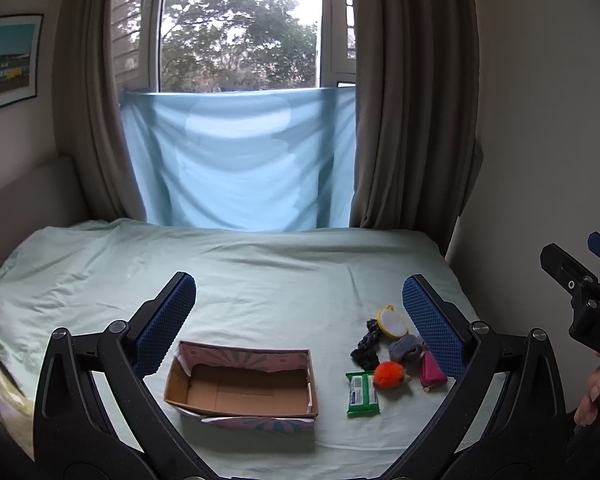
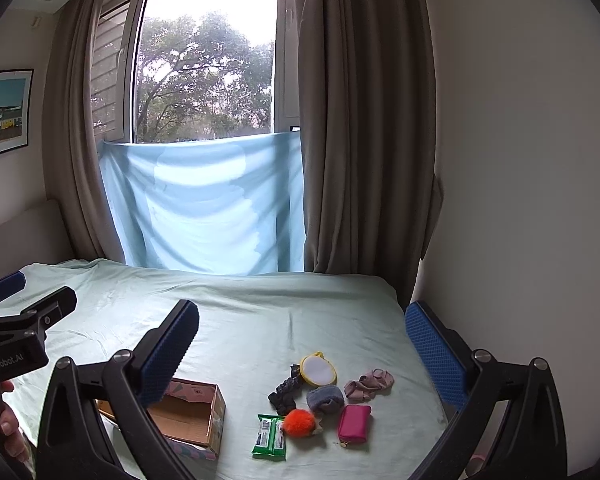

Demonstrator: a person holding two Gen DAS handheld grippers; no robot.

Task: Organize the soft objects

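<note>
An empty cardboard box lies open on the bed; it also shows in the right wrist view. To its right lies a cluster: green wipes pack, orange pompom, pink pouch, grey-blue sock, black scrunchie, yellow round mirror, mauve cloth. My left gripper is open and empty above the box. My right gripper is open and empty above the cluster.
The bed has a pale green sheet. A blue cloth hangs under the window between brown curtains. A wall runs along the bed's right side. The headboard is at the left.
</note>
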